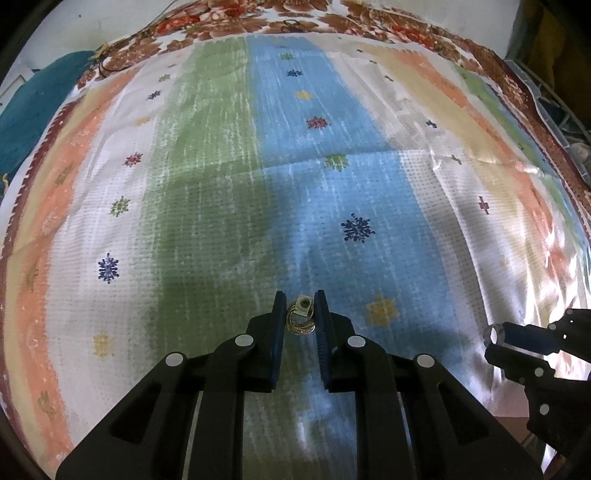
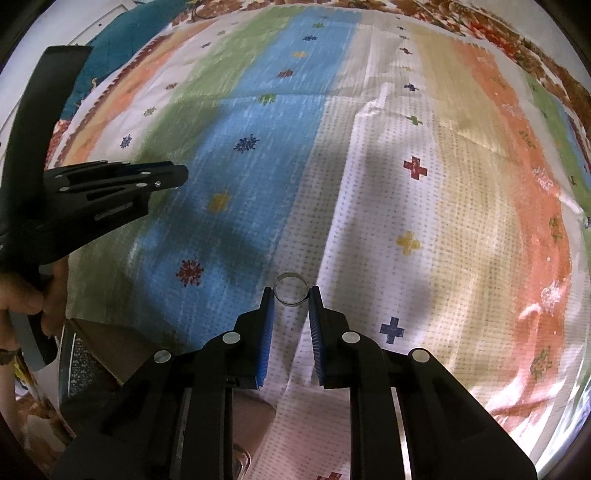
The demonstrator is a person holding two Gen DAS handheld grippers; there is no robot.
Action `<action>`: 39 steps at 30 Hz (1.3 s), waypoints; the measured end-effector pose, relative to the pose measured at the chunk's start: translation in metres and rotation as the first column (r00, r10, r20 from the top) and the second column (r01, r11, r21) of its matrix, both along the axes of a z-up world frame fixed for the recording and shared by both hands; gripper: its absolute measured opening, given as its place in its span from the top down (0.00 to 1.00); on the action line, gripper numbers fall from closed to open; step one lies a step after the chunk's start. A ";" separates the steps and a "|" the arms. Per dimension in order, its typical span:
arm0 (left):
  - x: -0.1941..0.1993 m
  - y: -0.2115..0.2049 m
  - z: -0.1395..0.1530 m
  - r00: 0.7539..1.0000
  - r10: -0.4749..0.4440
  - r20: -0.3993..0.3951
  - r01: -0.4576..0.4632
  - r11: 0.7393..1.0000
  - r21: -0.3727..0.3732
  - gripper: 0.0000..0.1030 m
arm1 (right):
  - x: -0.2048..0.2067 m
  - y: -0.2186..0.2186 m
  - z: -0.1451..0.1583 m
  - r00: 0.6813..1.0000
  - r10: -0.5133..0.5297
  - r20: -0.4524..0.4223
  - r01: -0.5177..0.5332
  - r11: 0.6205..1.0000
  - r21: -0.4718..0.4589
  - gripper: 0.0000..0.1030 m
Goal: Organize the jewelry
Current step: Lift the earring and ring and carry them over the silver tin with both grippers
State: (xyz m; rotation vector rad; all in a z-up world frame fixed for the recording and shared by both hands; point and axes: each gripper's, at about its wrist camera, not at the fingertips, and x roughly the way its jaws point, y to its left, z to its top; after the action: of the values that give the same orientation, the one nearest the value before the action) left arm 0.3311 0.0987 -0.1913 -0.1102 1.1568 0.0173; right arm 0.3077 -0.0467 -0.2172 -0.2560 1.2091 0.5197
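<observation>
My left gripper (image 1: 300,301) is shut on a gold ring with a small stone (image 1: 301,318), pinched between its blue pads above the blue stripe of the cloth. My right gripper (image 2: 291,293) is shut on a plain silver ring (image 2: 291,288), whose hoop stands between the fingertips over the white stripe. From the left wrist view, the right gripper (image 1: 496,338) appears at the lower right with the silver ring (image 1: 492,334) seen edge-on. From the right wrist view, the left gripper (image 2: 177,176) reaches in from the left, held by a hand (image 2: 22,295).
A striped cloth (image 1: 207,184) with small flower and cross prints covers the surface, over a brown floral sheet (image 1: 295,22). A teal cloth (image 1: 33,107) lies at the far left. A dark box or case (image 2: 88,358) sits at the near left edge.
</observation>
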 end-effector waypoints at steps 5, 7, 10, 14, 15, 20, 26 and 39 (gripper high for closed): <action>-0.008 0.001 0.009 1.000 0.005 0.013 -0.005 1.000 -0.005 0.86 | -0.002 -0.003 0.006 1.000 -0.010 0.008 0.009 1.000 0.012 0.81; -0.011 0.000 0.013 1.000 0.004 0.018 -0.004 1.000 -0.006 0.86 | -0.004 -0.005 0.011 1.000 -0.013 0.020 0.013 1.000 0.020 0.81; -0.017 -0.001 0.019 1.000 0.004 0.024 -0.004 1.000 -0.002 0.86 | -0.007 -0.008 0.020 0.999 -0.019 0.046 0.018 1.000 0.023 0.81; -0.025 -0.004 0.031 0.999 0.000 0.046 0.001 1.000 -0.005 0.86 | -0.011 -0.009 0.026 0.998 -0.020 0.061 0.019 1.000 0.023 0.81; -0.027 -0.004 0.035 0.999 0.000 0.052 0.000 1.000 -0.005 0.86 | -0.013 -0.010 0.029 0.998 -0.020 0.065 0.018 0.999 0.028 0.81; -0.039 -0.004 0.055 0.996 0.012 0.089 -0.010 1.000 -0.017 0.86 | -0.021 -0.013 0.041 0.995 -0.030 0.095 0.026 0.999 0.048 0.81; -0.058 -0.010 0.077 0.991 0.017 0.135 -0.013 1.000 -0.027 0.86 | -0.035 -0.018 0.058 0.992 -0.055 0.118 0.045 0.996 0.083 0.81; -0.099 -0.036 0.117 0.972 -0.012 0.234 0.023 0.999 -0.046 0.85 | -0.068 -0.015 0.085 0.975 -0.065 0.212 0.039 0.991 0.125 0.81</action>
State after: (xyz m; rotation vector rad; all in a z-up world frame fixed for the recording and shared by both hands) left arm 0.2319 0.0624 -0.0740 -0.1411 0.9229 -0.0388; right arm 0.2400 -0.0615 -0.1317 -0.1721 0.9672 0.5035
